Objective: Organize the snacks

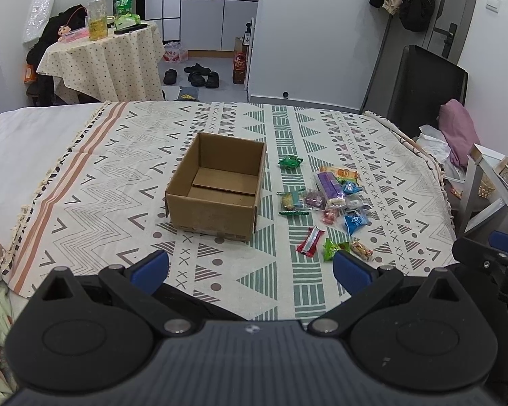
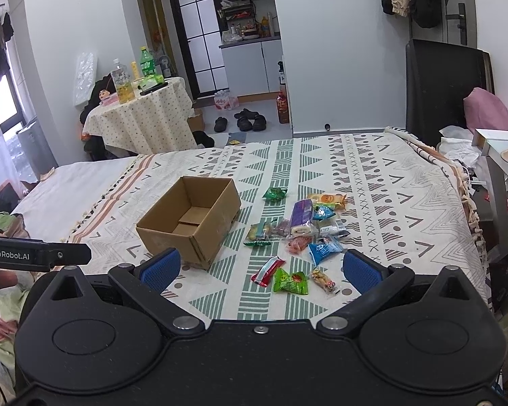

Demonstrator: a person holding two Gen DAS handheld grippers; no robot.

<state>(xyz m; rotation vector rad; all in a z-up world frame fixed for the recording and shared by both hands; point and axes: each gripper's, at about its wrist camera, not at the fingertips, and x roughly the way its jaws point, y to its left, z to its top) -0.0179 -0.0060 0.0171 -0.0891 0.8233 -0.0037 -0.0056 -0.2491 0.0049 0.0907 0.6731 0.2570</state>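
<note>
Patterned woven bedspread [image 1: 220, 257]; square cardboard box [image 1: 216, 189], crinkly snack packets [image 1: 325, 199]; both hand-held grippers spread

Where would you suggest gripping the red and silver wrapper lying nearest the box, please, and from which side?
Probably across its narrow middle, coming straight down from above. The red and silver wrapper lies flat on the patterned cloth, long and slim, slanted toward the cardboard box. Turn the right gripper, jaws open, so they straddle the short width; the green packet crowds its lower right end.
</note>
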